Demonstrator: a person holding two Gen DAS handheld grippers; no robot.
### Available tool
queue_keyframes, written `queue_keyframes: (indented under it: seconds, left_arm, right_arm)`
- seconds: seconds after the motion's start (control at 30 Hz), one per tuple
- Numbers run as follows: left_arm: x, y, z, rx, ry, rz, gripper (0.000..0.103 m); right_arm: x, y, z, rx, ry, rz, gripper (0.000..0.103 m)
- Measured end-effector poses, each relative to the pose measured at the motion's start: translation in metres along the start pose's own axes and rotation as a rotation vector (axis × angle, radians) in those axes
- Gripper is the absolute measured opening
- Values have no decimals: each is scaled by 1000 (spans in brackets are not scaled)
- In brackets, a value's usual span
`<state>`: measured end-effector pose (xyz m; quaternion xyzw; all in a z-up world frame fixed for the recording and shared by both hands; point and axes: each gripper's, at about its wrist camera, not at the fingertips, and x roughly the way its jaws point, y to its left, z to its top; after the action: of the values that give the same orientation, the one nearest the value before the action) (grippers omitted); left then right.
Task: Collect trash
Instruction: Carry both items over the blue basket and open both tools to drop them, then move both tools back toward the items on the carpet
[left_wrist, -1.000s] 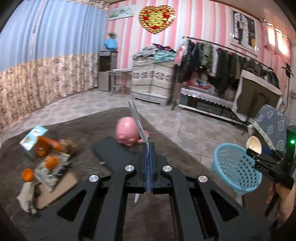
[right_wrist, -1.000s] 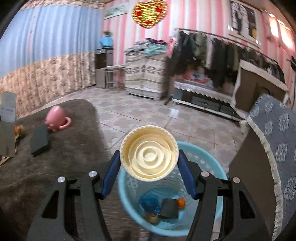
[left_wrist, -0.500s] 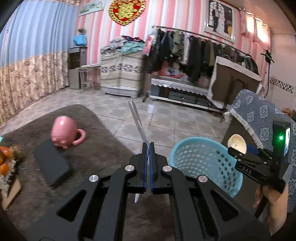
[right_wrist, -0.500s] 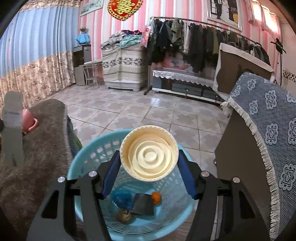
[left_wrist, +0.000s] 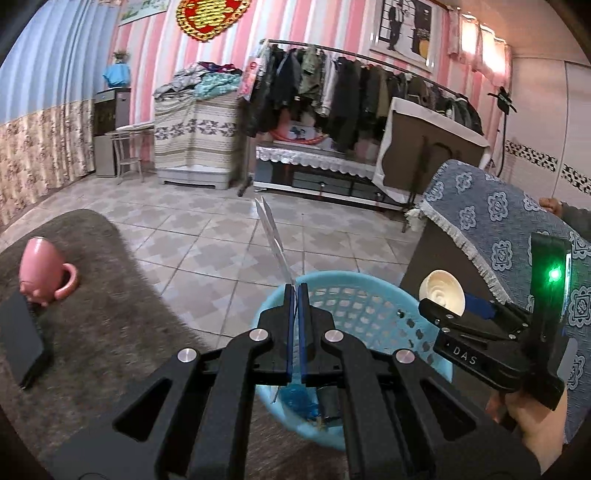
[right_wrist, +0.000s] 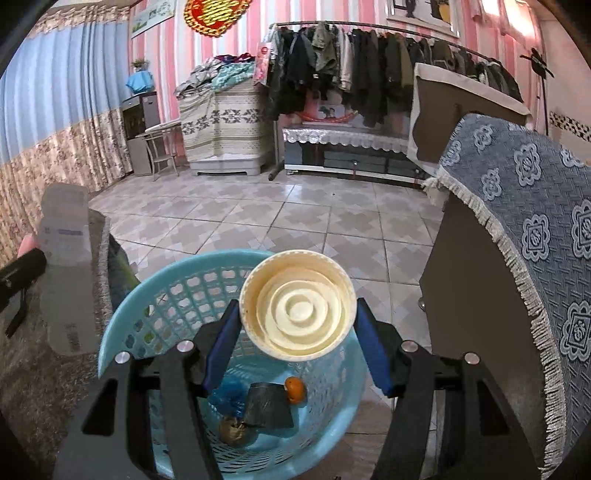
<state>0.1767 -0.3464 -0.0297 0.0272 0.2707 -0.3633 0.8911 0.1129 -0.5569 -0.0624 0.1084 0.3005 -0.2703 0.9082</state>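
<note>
My left gripper (left_wrist: 295, 291) is shut on a thin, clear flat wrapper (left_wrist: 273, 236), seen edge-on and sticking up over the near rim of the light blue basket (left_wrist: 354, 295). In the right wrist view the same wrapper (right_wrist: 64, 266) shows flat at the left. My right gripper (right_wrist: 297, 314) is shut on a cream paper cup (right_wrist: 297, 308), its ribbed base towards the camera, held above the basket (right_wrist: 122, 321). In the basket lie a blue crumpled bag (right_wrist: 229, 397), a black piece (right_wrist: 267, 408), an orange (right_wrist: 295, 389) and a brown lump (right_wrist: 234, 430).
A brown rug (left_wrist: 110, 314) at the left bears a pink mug (left_wrist: 42, 271) and a flat black object (left_wrist: 18, 339). A cabinet draped in blue patterned cloth (left_wrist: 498, 229) stands right of the basket. A hand (left_wrist: 532, 432) holds the right gripper. Tiled floor lies beyond, with a clothes rack behind.
Both grippers have swung right, away from the rug, and come over the basket. The litter pile on the rug has left the left view. Neither grip has changed.
</note>
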Motion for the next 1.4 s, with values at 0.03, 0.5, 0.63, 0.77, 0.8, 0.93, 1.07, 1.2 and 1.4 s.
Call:
queue_keyframes:
  seconds: [0.03,0.5,0.63,0.77,0.8,0.93,1.07,1.2,1.4]
  left_arm:
    - [6,-5,0,9,1,-5,0]
    - [50,-22,-5,90,37,52,67]
    - [44,-2,-4,75,29,128,84]
    - [30,23,-1,45,19,188,91]
    - [25,31,0,32,11,204,92]
    - [8,49,3,14,-11,259,96]
    - [-6,61,1,24,-26,326,98]
    - [-12,71,-8,27,-16,367,98]
    - [-22,84,-23,6,9,393,98]
  right_arm:
    - [1,-2,-1,9,2,-5,61]
    - [8,-11,-3,37,11,-29,61]
    - [7,-12,-1,43,2,-38,61]
    - [7,-4,1,24,-4,-50,61]
    - [6,1,1,14,-5,-50,61]
    - [6,23,2,-35,-11,-51,61]
    - [16,44,-2,-70,8,-56,61]
    - [28,56,-8,-89,46,-62,61]
    - [21,53,-6,-72,12,-75,76]
